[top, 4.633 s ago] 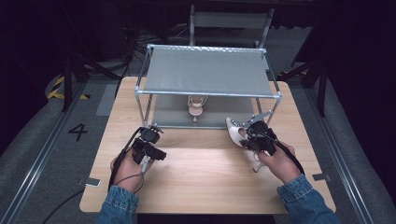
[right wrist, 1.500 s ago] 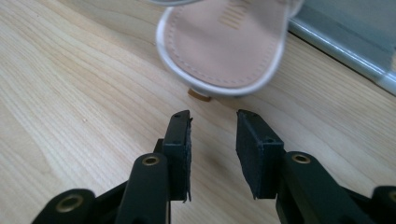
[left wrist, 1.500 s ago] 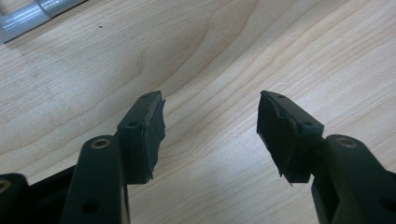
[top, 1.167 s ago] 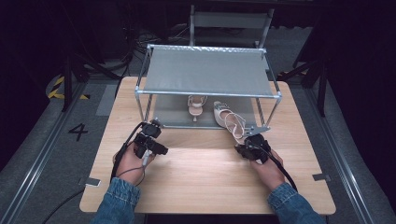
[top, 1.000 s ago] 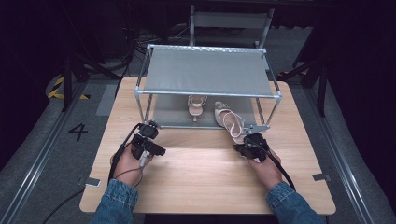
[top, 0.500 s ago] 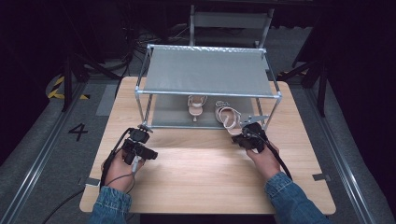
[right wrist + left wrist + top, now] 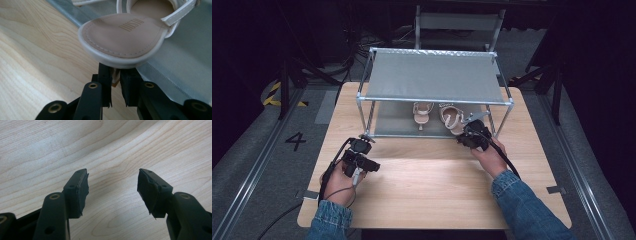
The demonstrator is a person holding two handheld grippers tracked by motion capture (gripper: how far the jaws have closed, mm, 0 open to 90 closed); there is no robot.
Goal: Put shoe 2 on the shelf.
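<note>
Two pale strappy sandals are seen on the lower grey shelf of a metal-framed rack (image 7: 512,102) that stands at the far half of the wooden desk (image 7: 432,190). The rack serves as the landmark: it has two shelves, one above the other.

The left sandal (image 7: 422,113) lies under the middle of the upper shelf, its long axis running front to back of the rack; which end is the toe cannot be told for certain from the high view. The right sandal (image 7: 451,118) lies just beside it, toward the rack's front right post, with its long axis slightly slanted and its heel end at the shelf's front edge. In the right gripper view the rounded heel end of the insole (image 7: 125,35) is turned toward the camera and overhangs the edge of the shelf, and the straps lie farther in.

The right tongs (image 7: 115,78) are clenched on the heel of the right sandal beneath that insole, at the rack's front right corner.

The left tongs (image 7: 112,186) are held released, with a wide gap between the pads and bare wood behind them, in front of the rack's front left post and well apart from it.
</note>
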